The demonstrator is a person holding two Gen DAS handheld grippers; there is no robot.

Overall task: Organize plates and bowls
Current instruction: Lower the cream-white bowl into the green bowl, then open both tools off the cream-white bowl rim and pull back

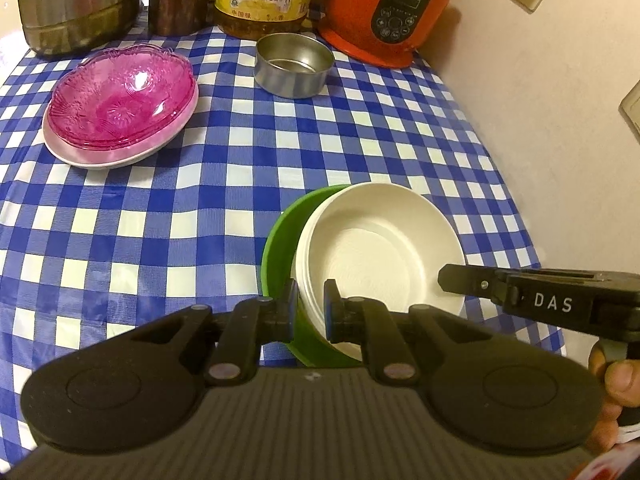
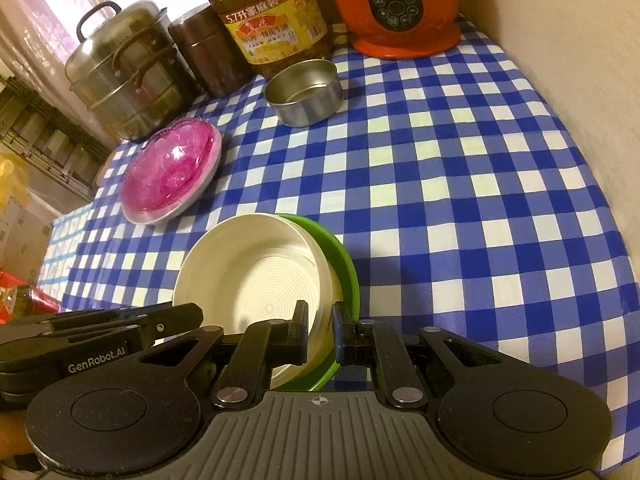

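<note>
Both grippers clamp the same stack from opposite rims: the left gripper pinches the white bowl and green plate at about 7 o'clock of the stack, and the right gripper bites it at roughly 5 o'clock.

The stack looks tilted just above the checked tablecloth. Judging by that, lower both hands evenly, level it, and release together only once it sits flat.

Farther off at 10 o'clock, one pink glass bowl rests in one pale plate. At 12 o'clock stands one steel tin. That makes two bowls, two plates and one tin.
</note>
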